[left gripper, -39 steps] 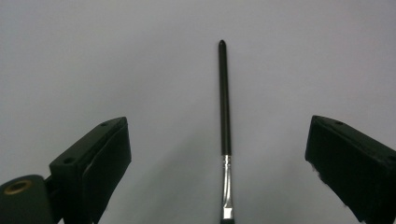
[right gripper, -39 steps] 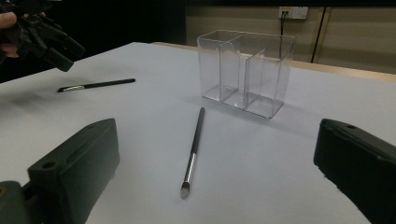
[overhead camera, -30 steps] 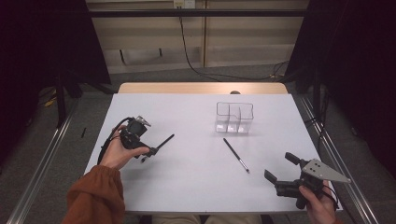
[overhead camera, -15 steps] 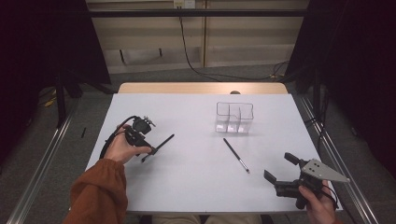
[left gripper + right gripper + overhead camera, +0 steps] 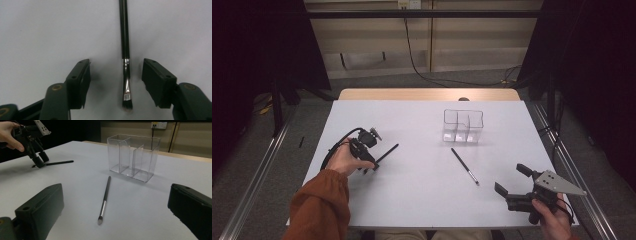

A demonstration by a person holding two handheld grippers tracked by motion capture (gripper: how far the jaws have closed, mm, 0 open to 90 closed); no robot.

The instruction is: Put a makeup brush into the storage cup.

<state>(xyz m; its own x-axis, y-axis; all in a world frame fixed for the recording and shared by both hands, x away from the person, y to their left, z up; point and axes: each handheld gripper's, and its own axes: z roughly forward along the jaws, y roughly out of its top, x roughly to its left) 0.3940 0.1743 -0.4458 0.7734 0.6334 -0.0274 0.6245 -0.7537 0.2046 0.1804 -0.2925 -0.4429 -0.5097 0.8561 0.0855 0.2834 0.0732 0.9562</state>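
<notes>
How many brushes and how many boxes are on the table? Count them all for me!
Brushes: 2, one between the left gripper's jaws, one lying mid-table.
Clear boxes: 1.
Total: 3.

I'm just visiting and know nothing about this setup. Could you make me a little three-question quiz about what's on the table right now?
1. How many brushes lie on the table?
2. True or false: the clear organizer already has a brush standing in it.
3. The brush by the left gripper lies: A) outside its jaws, B) between its jaws with a gap on each side, C) lifted off the table.

Key
1. Two: the left brush between the left gripper's jaws, and the middle brush in front of the organizer.
2. False: its compartments are empty.
3. B. The jaws have just been closing around it, but the pads don't touch it yet. The right gripper hangs open.
</notes>
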